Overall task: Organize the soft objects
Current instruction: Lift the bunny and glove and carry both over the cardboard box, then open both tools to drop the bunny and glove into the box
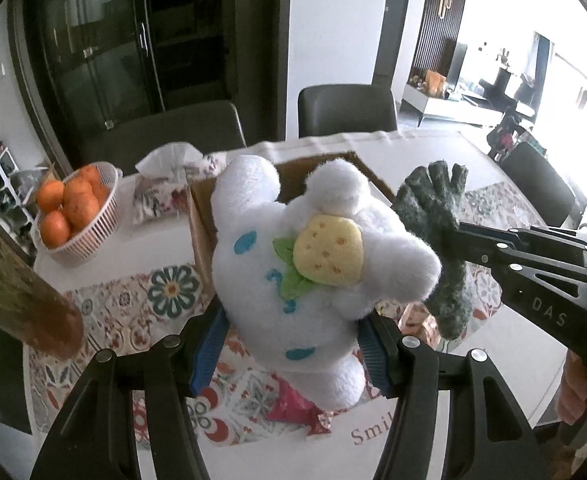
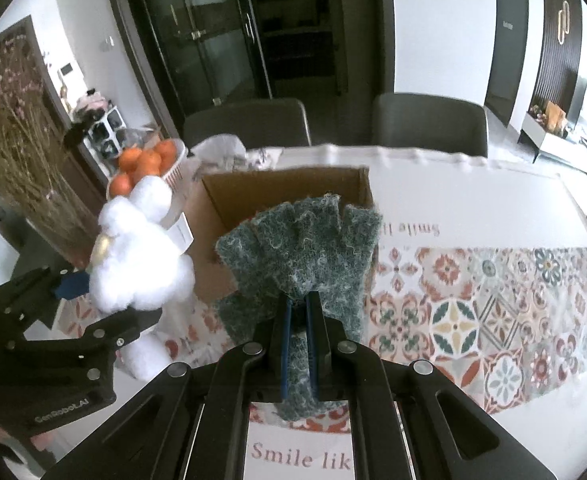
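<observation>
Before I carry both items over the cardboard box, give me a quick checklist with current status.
1. Left gripper clamped on white plush toy: ok.
2. Right gripper shut on green glove: ok.
3. Both items lifted off the table: ok.
4. Cardboard box open on top: ok.
5. Box floor free of clutter: cannot tell, hidden behind the glove.
6. Basket of oranges beside the box, clear of the path: ok.

The white tablecloth with patterned floral tiles [image 2: 473,208] carries pink lettering — "Smile lik" at its near edge, cut off. The black left gripper [image 2: 111,276] body reads "GenRobot.AI"; the black right gripper [image 1: 451,236] shows "DAS".
</observation>
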`<state>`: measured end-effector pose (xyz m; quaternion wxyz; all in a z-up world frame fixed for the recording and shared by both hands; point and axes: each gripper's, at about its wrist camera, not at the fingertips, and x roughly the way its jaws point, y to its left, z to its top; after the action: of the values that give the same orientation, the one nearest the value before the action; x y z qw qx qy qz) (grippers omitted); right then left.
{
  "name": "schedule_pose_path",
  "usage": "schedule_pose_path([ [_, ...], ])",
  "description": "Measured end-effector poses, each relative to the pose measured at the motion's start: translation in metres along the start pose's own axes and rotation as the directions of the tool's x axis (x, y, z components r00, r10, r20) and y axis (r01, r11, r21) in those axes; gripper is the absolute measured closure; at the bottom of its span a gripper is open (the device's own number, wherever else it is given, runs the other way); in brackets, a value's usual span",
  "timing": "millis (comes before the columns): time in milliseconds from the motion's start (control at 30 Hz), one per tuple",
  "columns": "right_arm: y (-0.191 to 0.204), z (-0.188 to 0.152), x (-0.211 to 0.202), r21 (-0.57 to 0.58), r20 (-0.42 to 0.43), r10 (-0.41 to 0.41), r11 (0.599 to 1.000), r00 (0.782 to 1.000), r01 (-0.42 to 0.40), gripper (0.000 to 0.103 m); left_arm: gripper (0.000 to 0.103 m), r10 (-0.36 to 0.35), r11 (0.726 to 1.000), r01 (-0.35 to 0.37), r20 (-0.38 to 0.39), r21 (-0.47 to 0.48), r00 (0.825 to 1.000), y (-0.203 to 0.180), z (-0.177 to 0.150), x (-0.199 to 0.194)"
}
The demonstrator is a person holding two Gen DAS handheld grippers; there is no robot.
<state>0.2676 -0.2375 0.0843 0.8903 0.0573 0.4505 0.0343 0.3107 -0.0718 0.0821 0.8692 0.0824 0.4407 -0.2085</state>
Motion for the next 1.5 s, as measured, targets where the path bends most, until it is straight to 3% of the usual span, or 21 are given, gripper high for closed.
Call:
schedule_pose_path([
  [333, 0.004, 0.038, 0.001, 0.002, 0.046, 0.019, 1.0, 0.999, -0.019, 0.095, 0.043, 0.01, 1.0, -0.01, 0.016, 0.01, 1.0, 0.011, 0.038, 0.0],
  [700, -0.004, 0.076, 0.036, 0.029, 0.059, 0.056, 0.998, 0.997, -0.058, 0.095, 0.043, 0.005, 1.0, -0.005, 0.006, -0.028, 1.0, 0.026, 0.073, 0.041],
  [1133, -0.029, 0.088, 0.119, 0.072, -0.053, 0.08, 0.994, 0.995, -0.076, 0.095, 0.043, 0.002, 0.999, -0.006, -0.082, -0.046, 0.997, 0.031, 0.084, 0.116],
  [1500, -0.028, 0.071, 0.158, 0.028, -0.173, 0.055, 0.998, 0.983, -0.051, 0.095, 0.043, 0.034, 0.999, -0.03, -0.198, 0.021, 0.98, 0.02, 0.069, 0.162],
])
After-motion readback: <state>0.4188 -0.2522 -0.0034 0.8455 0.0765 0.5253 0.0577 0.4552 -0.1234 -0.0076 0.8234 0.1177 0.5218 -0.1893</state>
